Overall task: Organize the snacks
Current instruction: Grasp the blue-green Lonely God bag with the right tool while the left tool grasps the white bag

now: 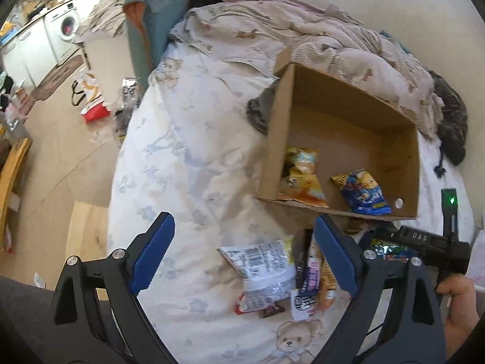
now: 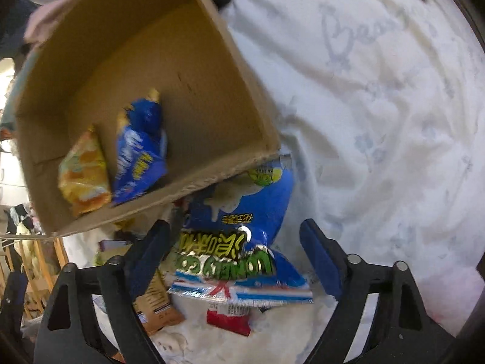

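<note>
The cardboard box (image 1: 348, 139) sits open-topped on the bed sheet (image 1: 188, 157), already holding a yellow packet (image 1: 303, 179) and a blue packet (image 1: 360, 194) side by side against its near wall, likely to leave room behind. The left gripper (image 1: 245, 251) hovers with fingers spread wide and empty; a loose pile of snacks (image 1: 272, 276) lies at its 5 o'clock, outside the box. The right gripper (image 2: 235, 254) is also wide open, straddling a large blue bag (image 2: 242, 242) without visibly pinching it, the box at its 11 o'clock, apparently lining up the next pickup.
</note>
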`<state>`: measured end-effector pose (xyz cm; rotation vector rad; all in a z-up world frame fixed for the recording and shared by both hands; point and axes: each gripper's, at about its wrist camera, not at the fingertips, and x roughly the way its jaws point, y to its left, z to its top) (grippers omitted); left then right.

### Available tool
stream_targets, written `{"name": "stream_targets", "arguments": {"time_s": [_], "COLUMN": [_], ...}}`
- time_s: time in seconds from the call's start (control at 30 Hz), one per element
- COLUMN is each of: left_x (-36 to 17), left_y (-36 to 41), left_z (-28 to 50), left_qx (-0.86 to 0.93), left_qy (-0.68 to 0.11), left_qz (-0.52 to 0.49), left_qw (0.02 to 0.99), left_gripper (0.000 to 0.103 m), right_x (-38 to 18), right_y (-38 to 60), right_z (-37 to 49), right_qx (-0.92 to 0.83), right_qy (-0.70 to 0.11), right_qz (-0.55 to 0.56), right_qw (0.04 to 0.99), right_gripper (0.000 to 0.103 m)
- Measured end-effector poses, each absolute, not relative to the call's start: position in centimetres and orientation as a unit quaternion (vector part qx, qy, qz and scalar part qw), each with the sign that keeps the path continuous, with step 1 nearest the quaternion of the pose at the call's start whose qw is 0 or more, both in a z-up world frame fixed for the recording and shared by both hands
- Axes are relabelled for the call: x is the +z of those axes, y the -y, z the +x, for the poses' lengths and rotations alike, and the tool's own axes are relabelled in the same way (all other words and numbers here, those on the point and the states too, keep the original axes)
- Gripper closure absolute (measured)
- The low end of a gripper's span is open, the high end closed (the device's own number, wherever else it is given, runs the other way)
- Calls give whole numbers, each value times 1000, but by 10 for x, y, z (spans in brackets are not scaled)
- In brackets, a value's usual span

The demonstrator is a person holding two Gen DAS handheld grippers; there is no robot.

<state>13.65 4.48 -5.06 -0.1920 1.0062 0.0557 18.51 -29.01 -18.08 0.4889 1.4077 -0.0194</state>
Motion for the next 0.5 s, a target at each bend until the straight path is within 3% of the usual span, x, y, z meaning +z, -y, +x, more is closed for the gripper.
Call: {"name": "stream_targets", "arguments": {"time_s": [0.07, 0.1, 0.23, 0.5], "left_x": [-51, -52, -58, -64], "left_y": [-46, -47, -53, -56], "left_z": [138, 139, 143, 145], "left_qx": [37, 40, 43, 50], "left_qy": [-478, -479, -494, -515], "left_qz": [-83, -80, -98, -112], "left_qw": [874, 873, 863, 848], "left_gripper": [12, 12, 12, 12], "right_x": [-193, -196, -188, -151], "right_y": [286, 285, 284, 295], "right_z": [186, 186, 178, 137], "right_qx": [-1, 4, 20, 51], "right_qy": [-657, -662, -655, -633], "right_qz": [225, 228, 222, 252], "right_qw": [719, 714, 722, 730], "right_gripper": [29, 40, 50, 52]}}
